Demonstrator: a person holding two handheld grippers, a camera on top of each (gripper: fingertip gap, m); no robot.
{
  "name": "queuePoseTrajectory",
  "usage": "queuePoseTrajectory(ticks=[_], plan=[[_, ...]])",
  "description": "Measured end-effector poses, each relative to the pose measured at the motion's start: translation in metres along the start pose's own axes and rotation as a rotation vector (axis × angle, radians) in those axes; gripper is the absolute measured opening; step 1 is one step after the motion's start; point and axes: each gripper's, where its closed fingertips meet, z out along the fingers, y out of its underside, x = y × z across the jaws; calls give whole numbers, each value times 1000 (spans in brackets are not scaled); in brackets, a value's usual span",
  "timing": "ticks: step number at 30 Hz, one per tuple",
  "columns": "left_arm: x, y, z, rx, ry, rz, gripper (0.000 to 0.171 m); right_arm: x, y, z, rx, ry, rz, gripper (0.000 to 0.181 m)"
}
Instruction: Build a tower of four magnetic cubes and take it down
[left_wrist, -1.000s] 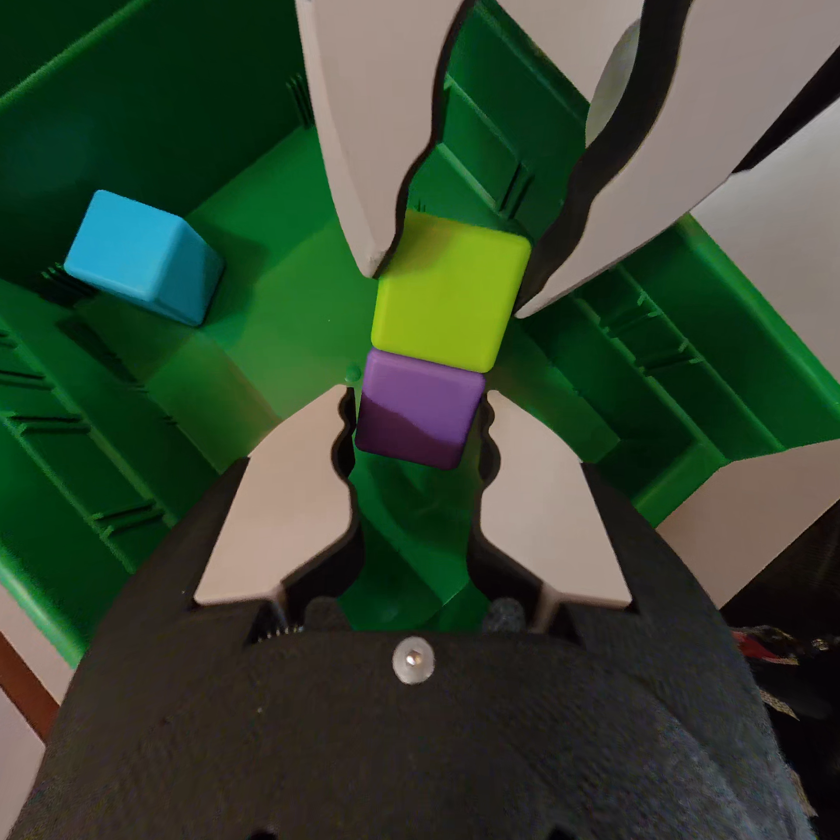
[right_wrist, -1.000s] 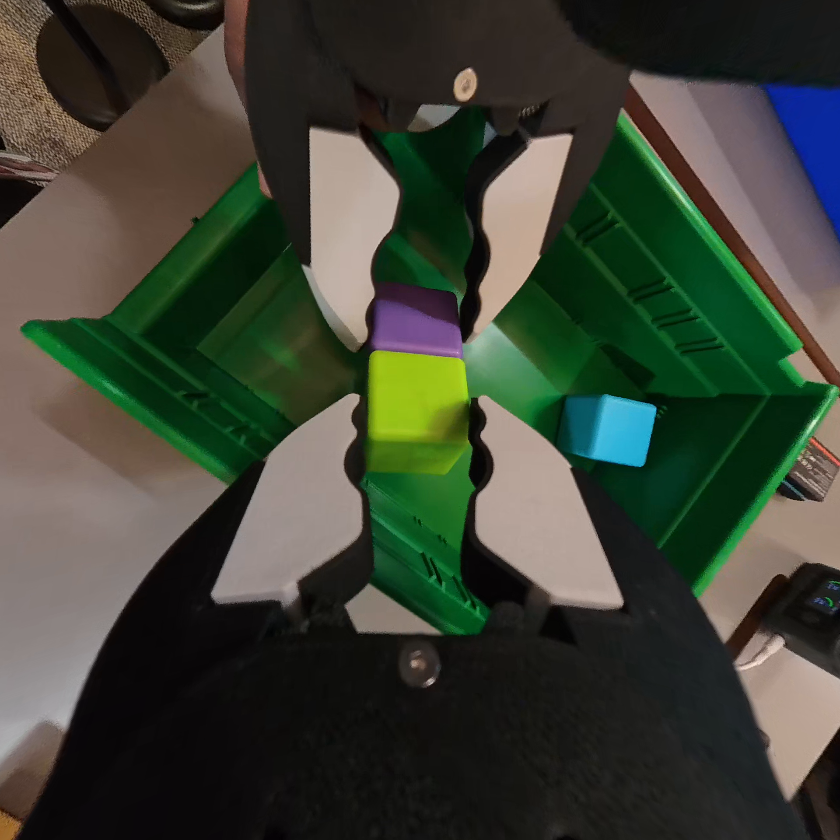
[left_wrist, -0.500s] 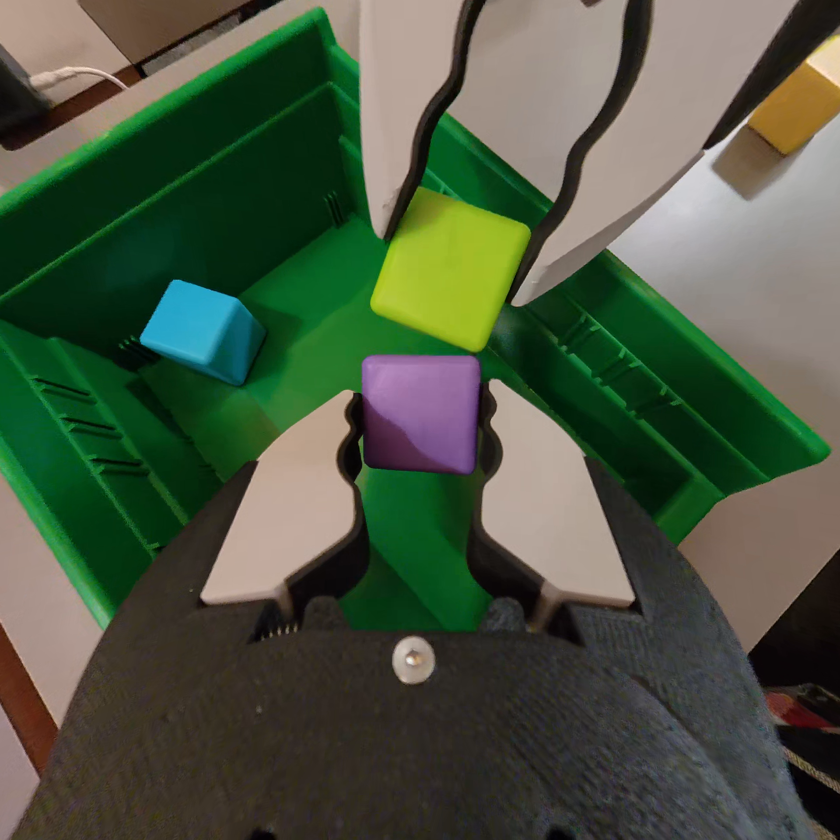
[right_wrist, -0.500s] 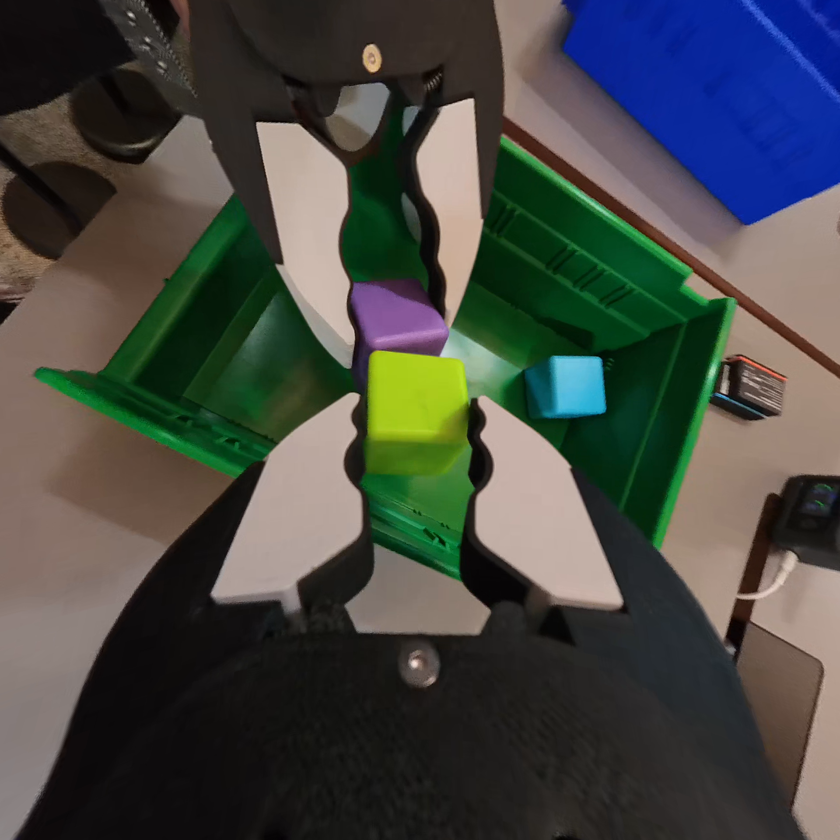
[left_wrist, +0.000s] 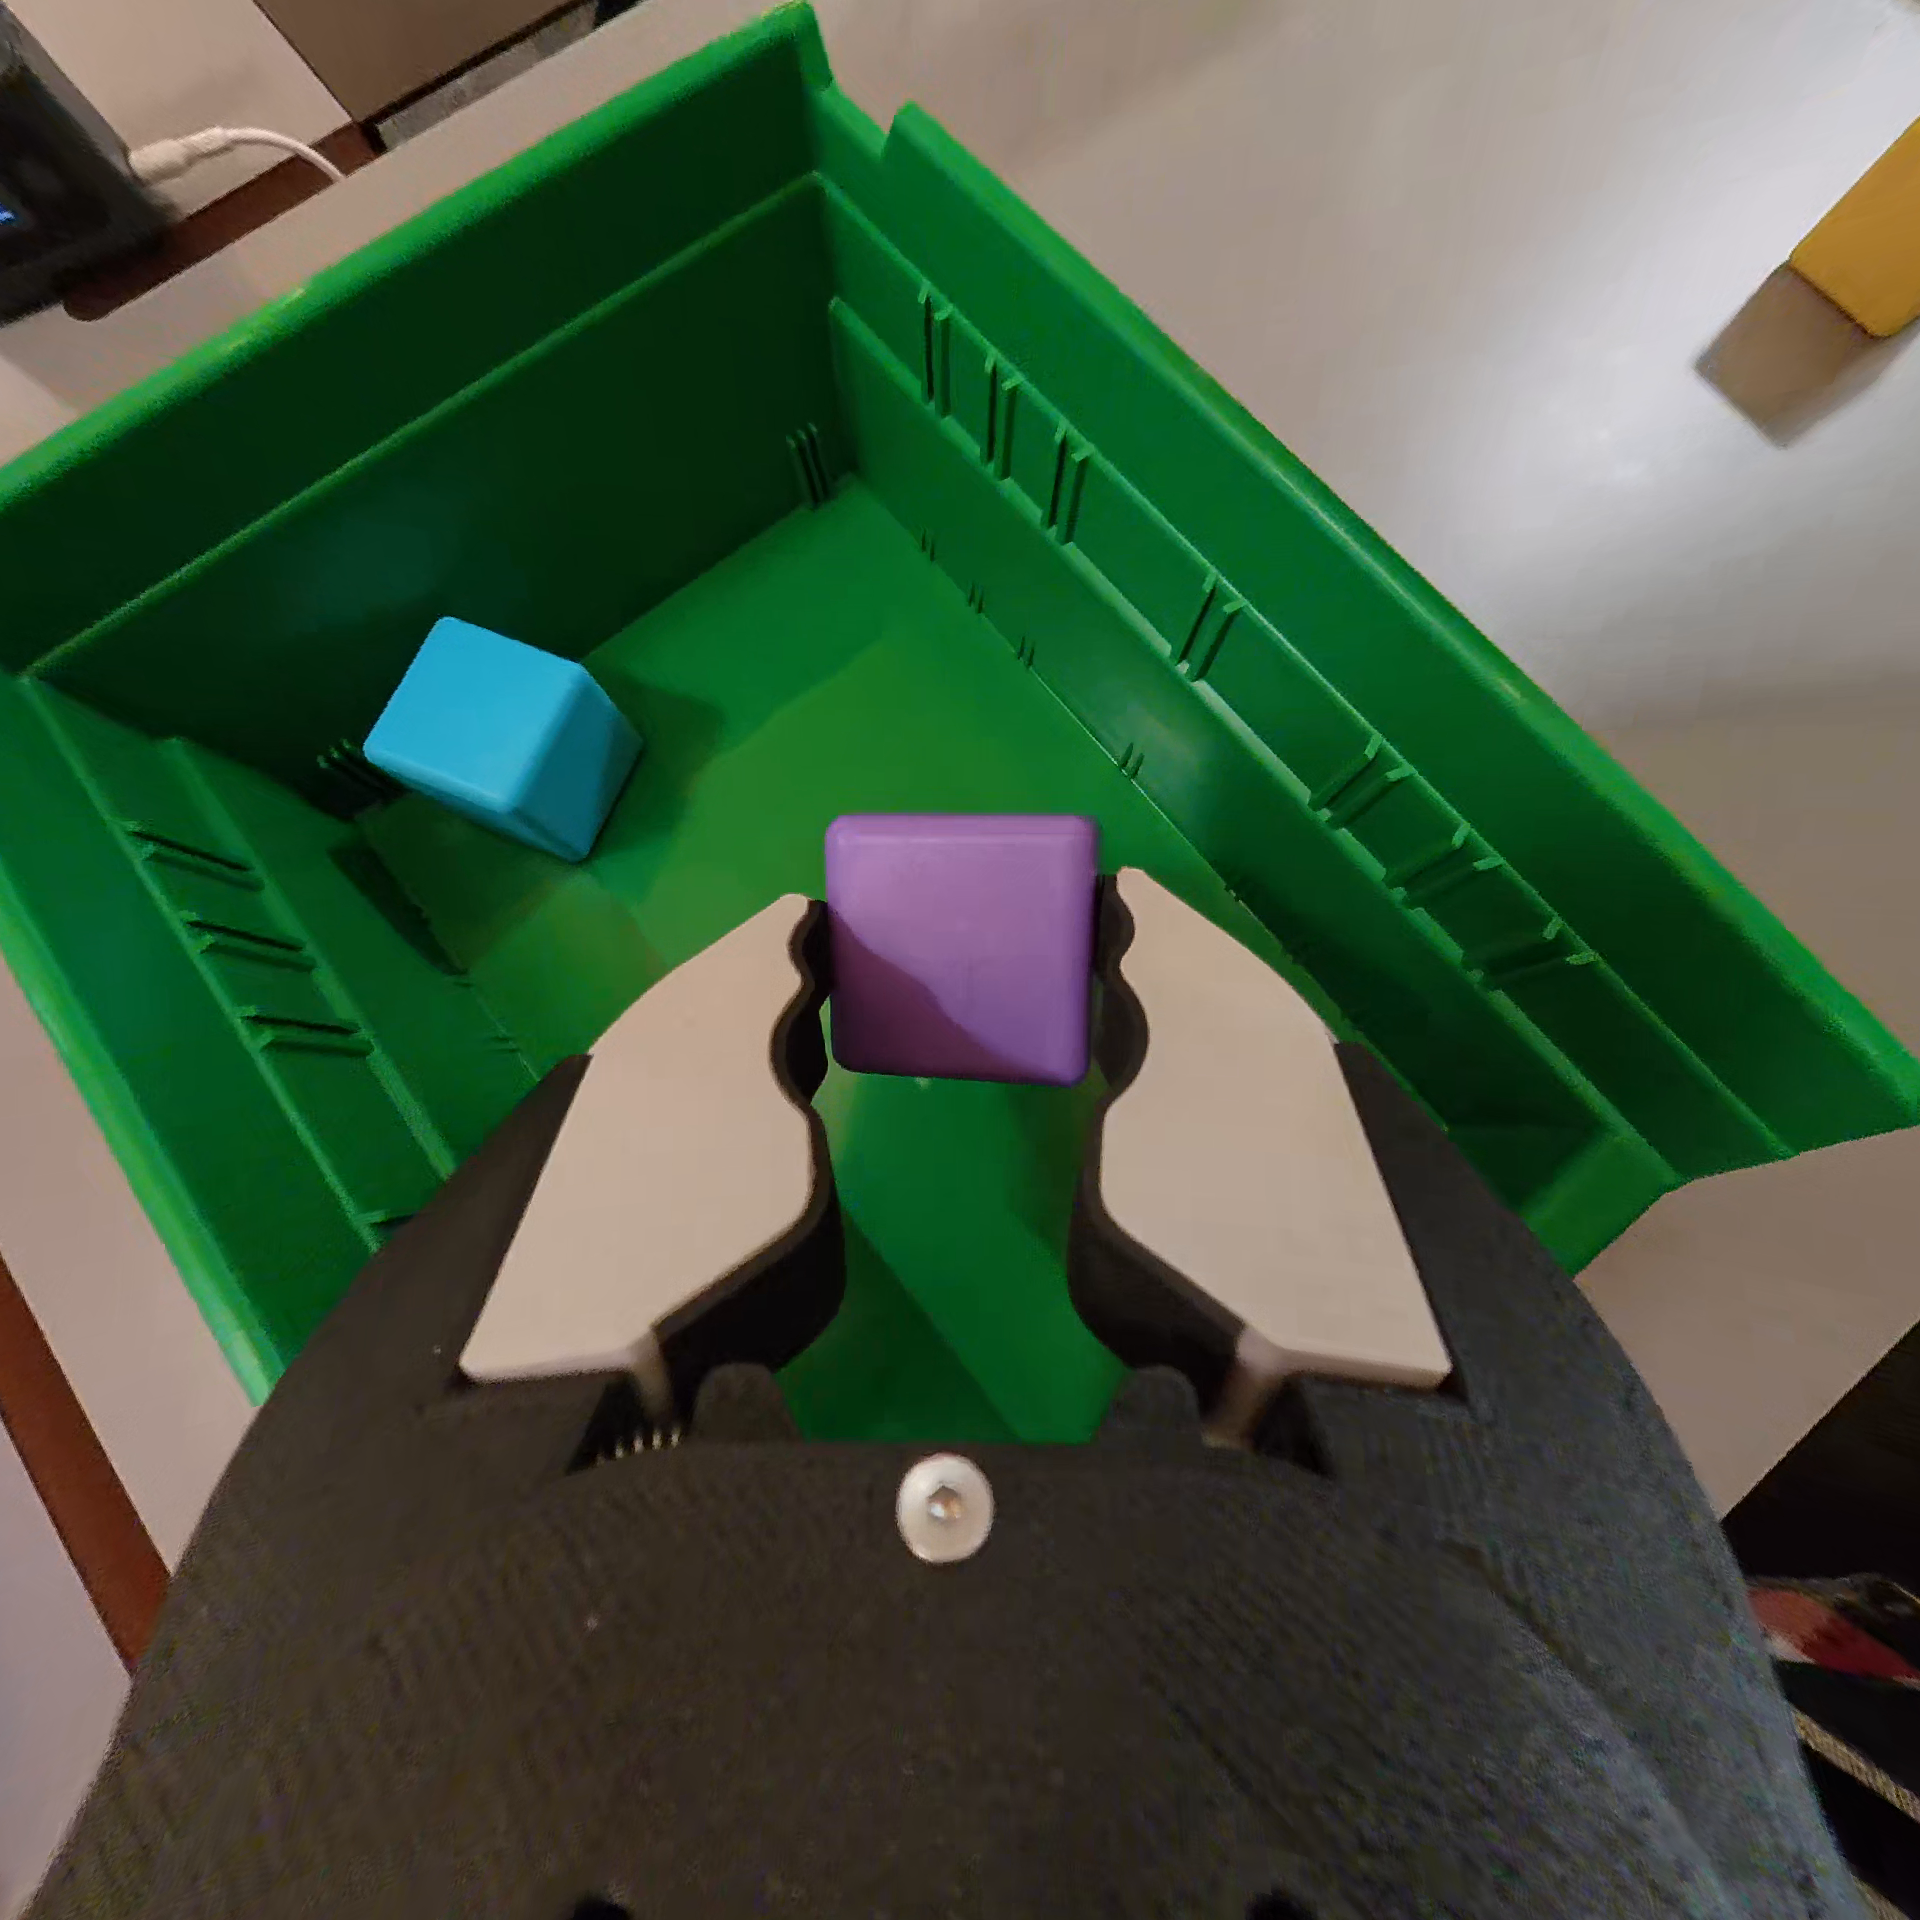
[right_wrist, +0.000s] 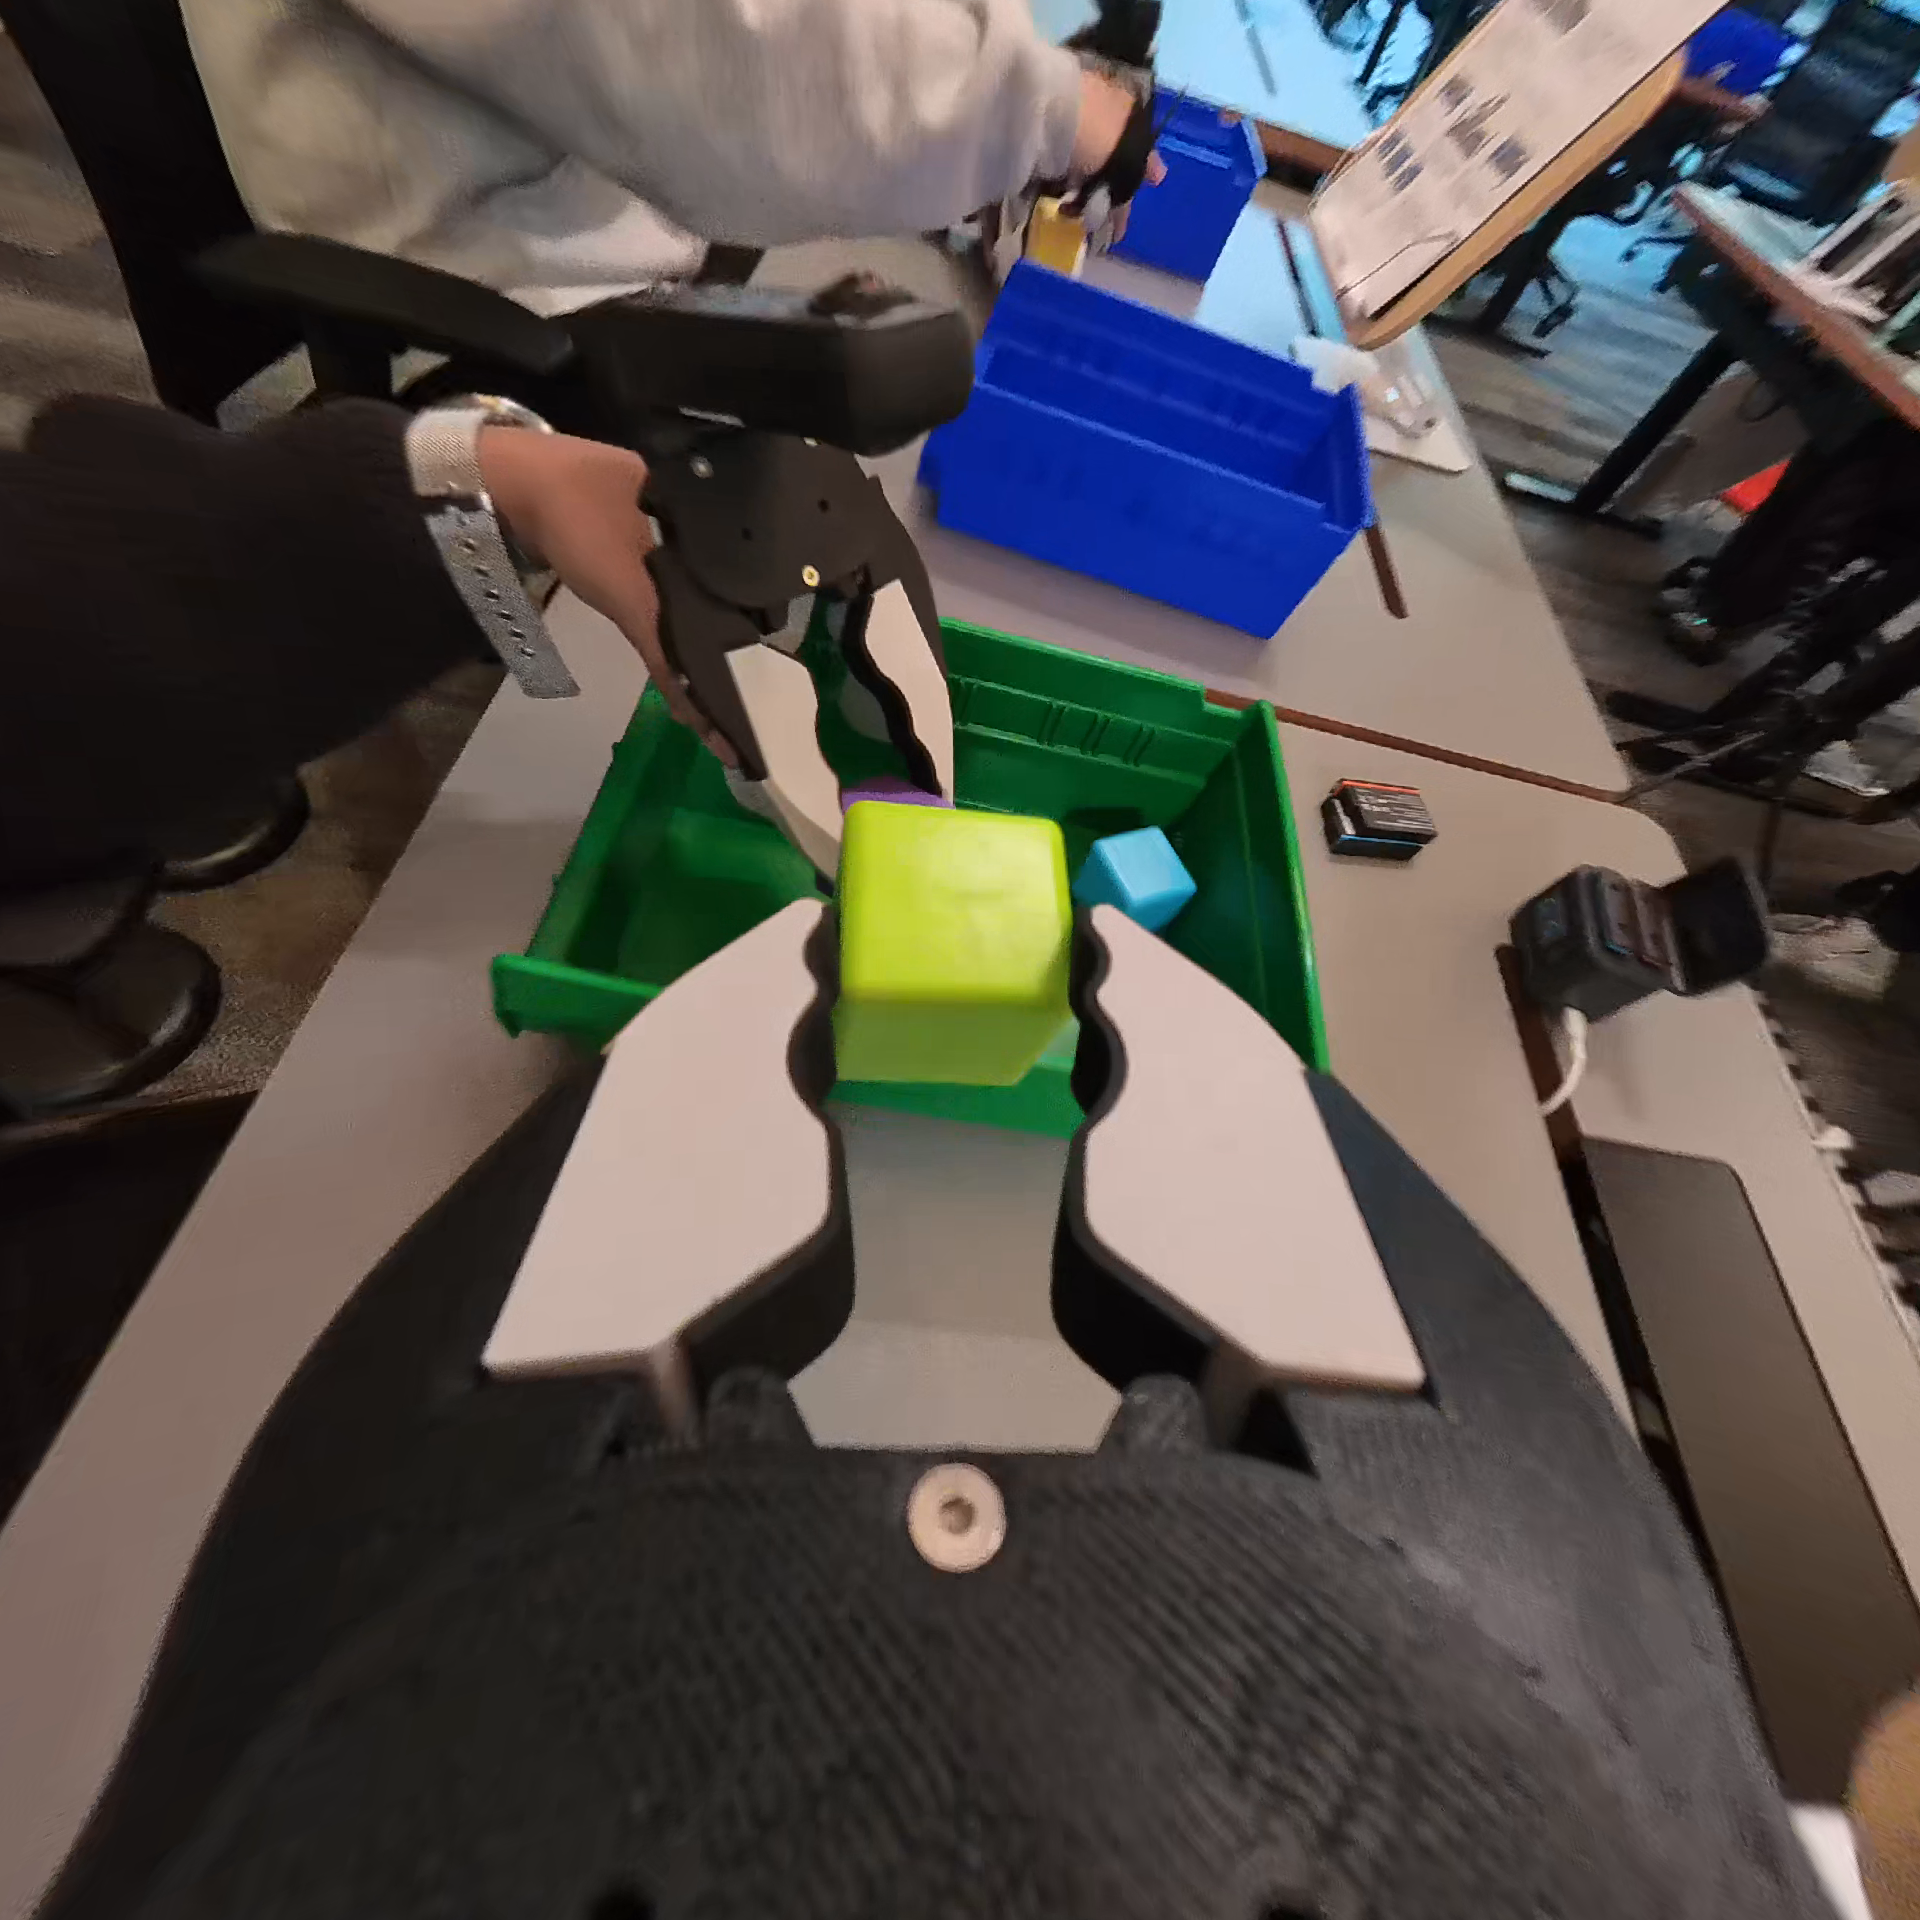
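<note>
**Two Cubes Held Over Green Bin, One Cube Inside**

Grey tabletop carries the items, in an office-like room with further desks and chairs behind. A green bin sits on it, open-topped, with ribbed inner walls and one low open end. Inside it, a blue cube rests tilted against the corner where the floor meets the back wall. No other loose item shows on the bin floor.

Left hand-held gripper is clenched on a purple cube, both fingers pressing its sides, and the cube sits above the bin's interior. In the right wrist view this same gripper hangs over the bin, held by a hand in a dark sleeve with a grey wrist strap.

Right hand-held gripper grasps a lime-green cube between its fingertips, near the bin's near wall; whether it is over the bin or just outside cannot be told.

Beyond the green bin stands a blue bin; its contents cannot be seen. A yellow block lies on the tabletop, well apart from the green bin. A small black device lies just beside the green bin, and another black device with a white cable sits nearer the edge. A second person in a light garment is behind the tabletop.
</note>
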Motion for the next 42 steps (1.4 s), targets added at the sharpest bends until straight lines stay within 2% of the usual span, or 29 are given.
queuePoseTrajectory(ticks=[4, 8, 11, 14, 17, 21, 27, 30, 34, 37, 42], plan=[[8, 4, 9, -47, 19, 30, 52, -8, 20, -72, 31, 152, 19, 44], [17, 10, 21, -102, 50, 57, 52, -17, 75, -137, -23, 286, 84, 44], [19, 16, 29, -141, 55, 73, 52, -34, 113, -163, -21, 281, 171, 44], [21, 18, 34, -165, 70, 62, 52, -57, 135, -171, 37, 199, 198, 44], [23, 18, 37, -174, 79, 52, 52, -61, 148, -178, 117, 205, 258, 44], [24, 15, 41, -186, 78, 70, 52, -52, 179, -184, -31, 293, 237, 44], [23, 14, 48, -204, 92, 77, 52, -55, 194, -190, -63, 299, 264, 44], [22, 15, 49, -207, 100, 73, 52, -64, 194, -187, -58, 218, 248, 44], [22, 20, 51, -219, 107, 64, 52, -69, 199, -183, -121, 101, 184, 44], [23, 21, 52, -223, 111, 60, 52, -67, 211, -179, -198, 85, 150, 44], [24, 18, 51, -226, 109, 66, 52, -62, 211, -178, -108, 116, 178, 44]])
